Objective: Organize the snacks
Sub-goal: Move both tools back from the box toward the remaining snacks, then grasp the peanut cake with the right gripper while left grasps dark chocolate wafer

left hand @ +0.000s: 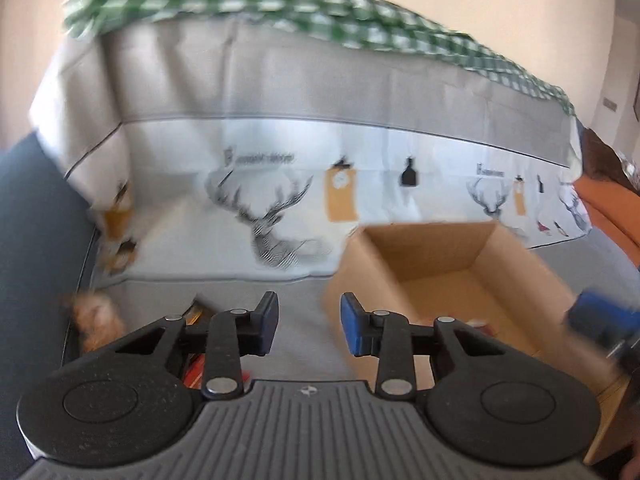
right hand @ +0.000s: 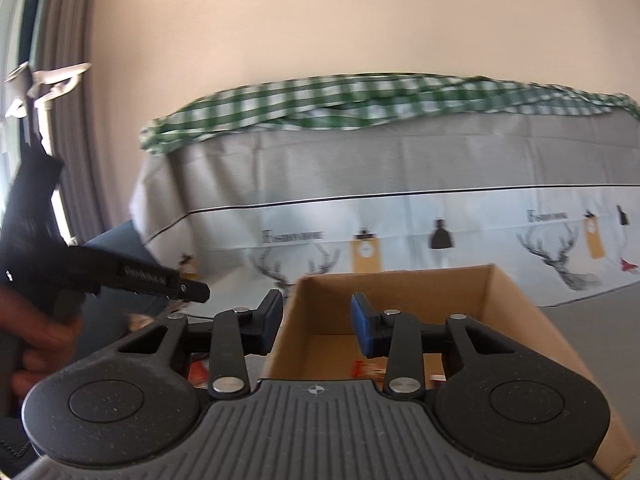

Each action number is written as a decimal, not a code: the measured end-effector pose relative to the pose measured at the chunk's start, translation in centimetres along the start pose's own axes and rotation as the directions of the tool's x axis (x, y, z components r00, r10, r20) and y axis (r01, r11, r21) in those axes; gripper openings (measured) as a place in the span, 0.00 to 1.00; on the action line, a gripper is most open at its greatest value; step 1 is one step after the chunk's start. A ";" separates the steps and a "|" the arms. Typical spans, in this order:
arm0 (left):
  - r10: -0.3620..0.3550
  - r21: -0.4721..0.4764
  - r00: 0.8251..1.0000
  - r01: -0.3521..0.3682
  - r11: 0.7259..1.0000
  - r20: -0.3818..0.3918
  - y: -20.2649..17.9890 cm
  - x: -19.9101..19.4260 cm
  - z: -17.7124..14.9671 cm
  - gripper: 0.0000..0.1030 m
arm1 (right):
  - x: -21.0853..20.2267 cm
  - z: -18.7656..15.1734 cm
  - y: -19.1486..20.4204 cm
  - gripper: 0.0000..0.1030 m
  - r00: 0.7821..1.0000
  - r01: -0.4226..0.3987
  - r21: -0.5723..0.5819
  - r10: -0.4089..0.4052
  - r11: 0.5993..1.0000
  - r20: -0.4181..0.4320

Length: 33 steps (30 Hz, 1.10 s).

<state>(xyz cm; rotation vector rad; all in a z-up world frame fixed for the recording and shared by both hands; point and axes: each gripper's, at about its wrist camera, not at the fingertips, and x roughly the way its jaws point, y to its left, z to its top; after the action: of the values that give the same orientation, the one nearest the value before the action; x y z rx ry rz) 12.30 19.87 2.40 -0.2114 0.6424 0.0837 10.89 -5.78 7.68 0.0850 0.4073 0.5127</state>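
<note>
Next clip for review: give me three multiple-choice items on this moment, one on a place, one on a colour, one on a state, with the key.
1. In the left wrist view, where is the open brown cardboard box?
A right of the gripper
B left of it
C out of view

2. What colour is the checked cloth atop the sofa back?
A red-white
B green-white
C blue-white

3. What is between the left gripper's blue pads?
A a snack packet
B the box wall
C nothing

Key: A, the box fills the lower right; B, green-white checks show; C, the pads stand apart with only grey surface behind.
</note>
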 end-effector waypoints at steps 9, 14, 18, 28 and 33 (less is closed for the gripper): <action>0.065 -0.147 0.983 -0.090 0.985 -0.169 4.1 3.9 0.0 0.22 | 1.8 -0.7 4.7 0.39 0.992 -0.122 -0.062 0.120 0.991 -0.036; 0.082 -0.189 0.981 -0.116 0.975 -0.177 5.7 3.9 0.6 0.22 | 3.6 -2.5 7.7 0.41 0.981 -0.180 -0.080 0.173 0.980 -0.091; 0.099 -0.249 0.976 -0.147 0.957 -0.195 8.1 4.2 0.7 0.22 | 4.8 -3.7 9.8 0.42 0.973 -0.211 -0.084 0.201 0.974 -0.115; 0.144 -0.301 0.963 -0.210 0.930 -0.227 11.2 4.4 0.2 0.22 | 8.5 -7.0 13.6 0.65 0.968 -0.202 -0.116 0.180 0.973 -0.172; 0.143 -0.287 0.957 -0.215 0.934 -0.252 11.4 5.1 -0.1 0.22 | 10.6 -8.7 14.3 0.76 0.959 -0.190 -0.153 0.149 0.970 -0.242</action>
<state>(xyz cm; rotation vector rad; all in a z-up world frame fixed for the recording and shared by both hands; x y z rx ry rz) 14.73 31.00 -2.69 -0.4725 0.8763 0.3438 9.21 11.68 -1.51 -0.1116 0.5822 0.7304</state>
